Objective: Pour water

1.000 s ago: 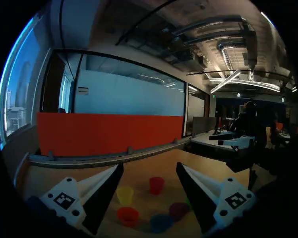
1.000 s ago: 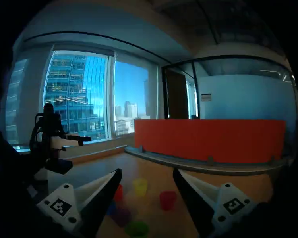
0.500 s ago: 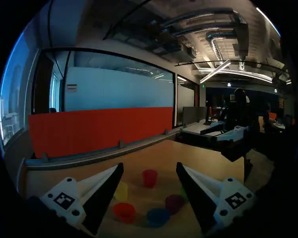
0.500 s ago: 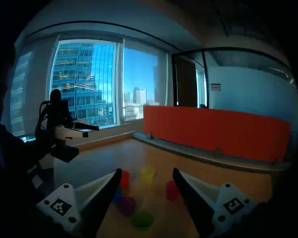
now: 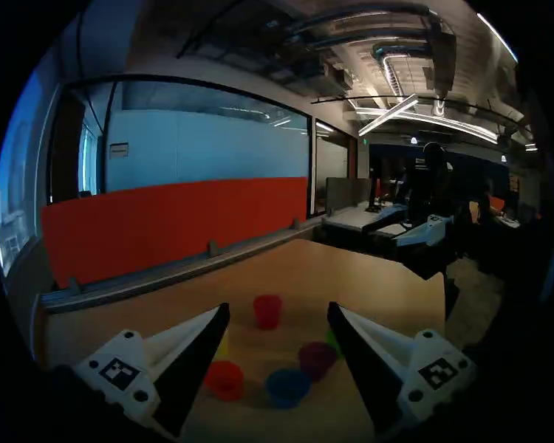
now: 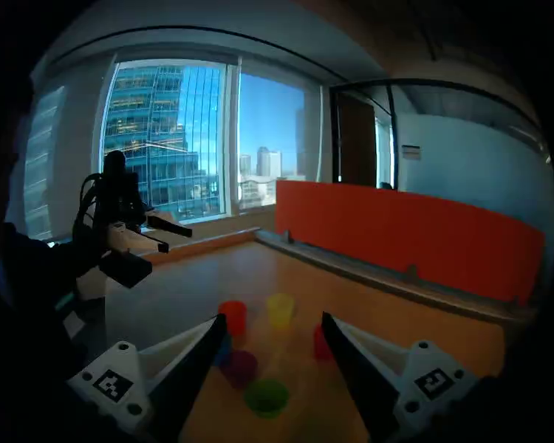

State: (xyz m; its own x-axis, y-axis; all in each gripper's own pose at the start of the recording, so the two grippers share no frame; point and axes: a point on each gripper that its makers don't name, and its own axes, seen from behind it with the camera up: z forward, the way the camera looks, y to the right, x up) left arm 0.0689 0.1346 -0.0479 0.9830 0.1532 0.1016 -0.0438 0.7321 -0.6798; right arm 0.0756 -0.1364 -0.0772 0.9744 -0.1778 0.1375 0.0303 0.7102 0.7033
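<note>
1. Left gripper (image 5: 277, 305): fingers apart, empty.
2. Pale wooden worktop (image 5: 366, 280) carrying orange plastic cup (image 5: 224, 379), red plastic cup (image 5: 267, 310), blue plastic cup (image 5: 287, 386) and purple plastic cup (image 5: 316, 359). All sit higher between the fingers than a second ago, which suggests an approach; no pouring yet.
3. Right gripper (image 6: 272, 317): fingers apart, empty.

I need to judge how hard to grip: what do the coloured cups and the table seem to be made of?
The yellow cup and the green cup look like thin plastic: bright uniform colours, smooth walls, perhaps slightly see-through. The table looks like wood or wood-look laminate with a satin finish: warm brown top with a soft sheen. Which of the two I cannot tell.
</note>
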